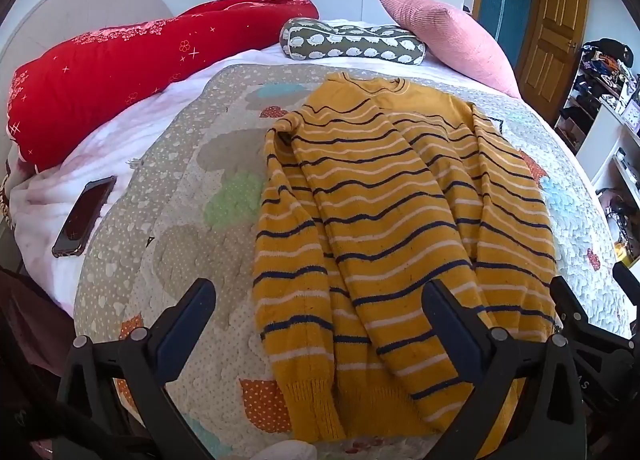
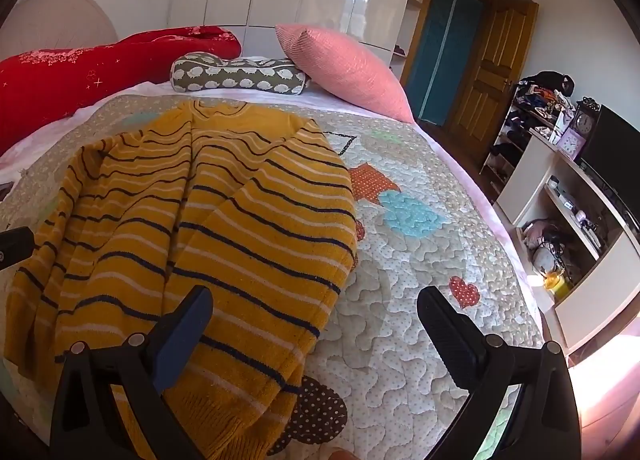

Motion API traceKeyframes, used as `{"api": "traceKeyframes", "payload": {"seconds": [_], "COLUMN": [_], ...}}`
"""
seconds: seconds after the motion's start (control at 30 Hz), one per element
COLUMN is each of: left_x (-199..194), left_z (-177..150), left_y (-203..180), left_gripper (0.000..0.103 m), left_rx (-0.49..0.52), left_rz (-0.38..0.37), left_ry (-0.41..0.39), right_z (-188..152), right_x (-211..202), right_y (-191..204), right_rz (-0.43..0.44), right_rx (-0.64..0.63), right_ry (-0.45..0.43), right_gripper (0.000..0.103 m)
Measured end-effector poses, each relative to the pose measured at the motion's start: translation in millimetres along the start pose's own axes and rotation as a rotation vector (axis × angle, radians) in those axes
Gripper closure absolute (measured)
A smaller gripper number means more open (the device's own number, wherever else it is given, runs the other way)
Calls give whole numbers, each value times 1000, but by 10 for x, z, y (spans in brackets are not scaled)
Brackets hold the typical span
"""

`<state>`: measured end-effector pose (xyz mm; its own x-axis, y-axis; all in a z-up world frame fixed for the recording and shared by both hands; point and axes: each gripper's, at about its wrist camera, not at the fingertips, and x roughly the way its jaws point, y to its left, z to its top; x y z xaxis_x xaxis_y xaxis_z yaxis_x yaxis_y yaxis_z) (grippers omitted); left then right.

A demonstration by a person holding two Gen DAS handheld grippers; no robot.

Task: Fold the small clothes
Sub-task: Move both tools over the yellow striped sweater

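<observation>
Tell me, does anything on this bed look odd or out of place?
A dark phone lies on the pink blanket near the bed's edge, left of the striped yellow sweater, away from the folding. The sweater, sleeves folded in, lies rumpled. Nothing looks spilled or damaged.

I can read no words, brands or numbers from where I stand; the clock [image 2: 585, 124] on the shelf is too small to read.

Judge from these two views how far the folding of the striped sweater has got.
Done: the yellow striped sweater lies on the quilt with both sleeves folded in over its body. In hand: nothing; the left gripper and right gripper hover open near the hem. Left: folding the body in half.
</observation>
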<state>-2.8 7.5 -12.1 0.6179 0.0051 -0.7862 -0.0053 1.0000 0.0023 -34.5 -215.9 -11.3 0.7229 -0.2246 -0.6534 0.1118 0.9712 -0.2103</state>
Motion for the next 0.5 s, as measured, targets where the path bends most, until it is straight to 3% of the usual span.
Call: {"api": "traceKeyframes", "payload": {"seconds": [0.5], "left_x": [443], "left_z": [-189], "left_y": [89], "left_gripper": [0], "left_rx": [-40], "left_rz": [9], "left_ry": [160], "right_z": [-67], "right_x": [120], "right_y": [-146], "right_rz": [-14], "right_rx": [24], "right_ry": [53], "right_gripper": [0]}}
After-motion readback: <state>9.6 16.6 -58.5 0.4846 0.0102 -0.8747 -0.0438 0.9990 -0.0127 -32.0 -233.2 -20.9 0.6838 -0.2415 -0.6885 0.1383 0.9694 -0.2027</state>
